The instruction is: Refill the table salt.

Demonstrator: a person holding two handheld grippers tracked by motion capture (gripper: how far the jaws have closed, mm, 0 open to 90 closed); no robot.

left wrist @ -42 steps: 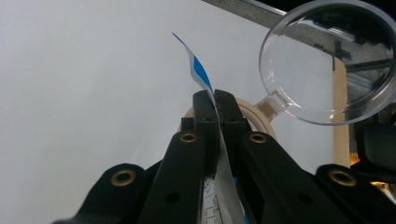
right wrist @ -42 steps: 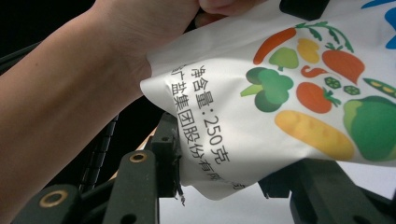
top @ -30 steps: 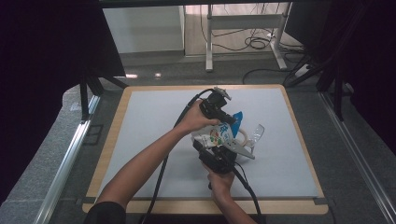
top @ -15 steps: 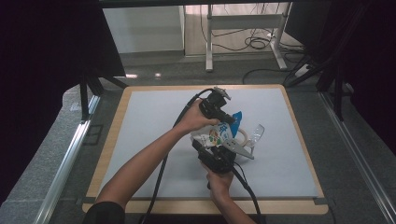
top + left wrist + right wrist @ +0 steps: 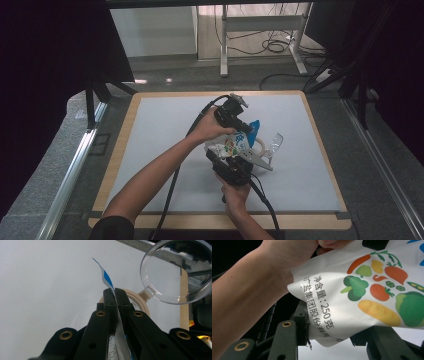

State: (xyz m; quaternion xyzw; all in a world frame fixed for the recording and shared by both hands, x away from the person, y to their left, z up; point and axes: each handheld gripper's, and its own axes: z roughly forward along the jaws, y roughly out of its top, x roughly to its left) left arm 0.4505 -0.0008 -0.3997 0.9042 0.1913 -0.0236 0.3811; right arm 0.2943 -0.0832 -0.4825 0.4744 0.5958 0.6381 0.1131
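Observation:
A white pouch (image 5: 231, 146) printed with vegetables and a blue top edge is held up over the mat between both grippers. My left gripper (image 5: 247, 131) comes in from the far side, and its jaws are shut on the pouch's thin blue-and-white top edge (image 5: 110, 285). My right gripper (image 5: 227, 159) is below, nearer the person. The pouch's bottom (image 5: 362, 290) sits between its jaws, which press on it from both sides. Behind the pouch lies a beige ring (image 5: 141, 303) with a clear round hinged lid (image 5: 178, 272), standing open.
The white mat (image 5: 165, 130) lies on a wood-edged table (image 5: 120, 150). The left forearm (image 5: 244, 295) crosses close in front of the right gripper. Black cables trail toward the front edge. Dark curtains, metal rails and a desk frame (image 5: 260, 45) ring the table.

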